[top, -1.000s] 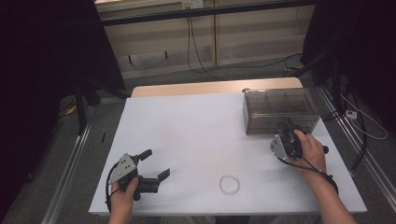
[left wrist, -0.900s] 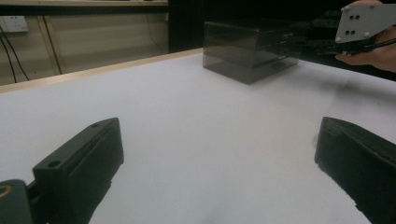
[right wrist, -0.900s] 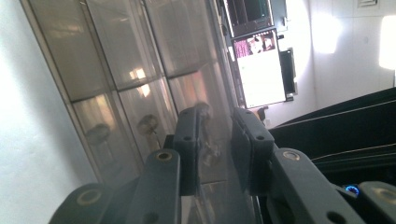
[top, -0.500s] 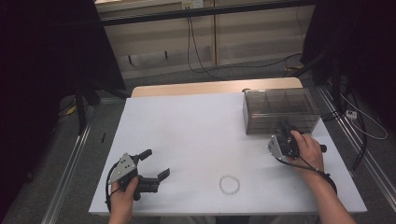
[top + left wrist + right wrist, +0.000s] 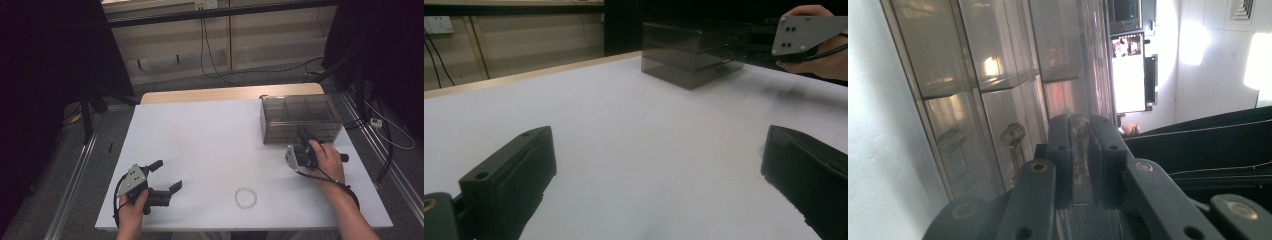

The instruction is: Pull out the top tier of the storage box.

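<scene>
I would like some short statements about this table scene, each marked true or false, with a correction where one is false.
1. The left hand-held gripper is open above bare white table. True.
2. The right hand-held gripper is wide open. False: its jaws are closed on a clear knob of the drawer box.
3. The small bead ring lies inside the drawer box. False: it lies on the table near the front edge.
4. The drawer box stands at the table's right far part. True.
5. The left hand-held gripper touches the ring. False: they are apart.
</scene>
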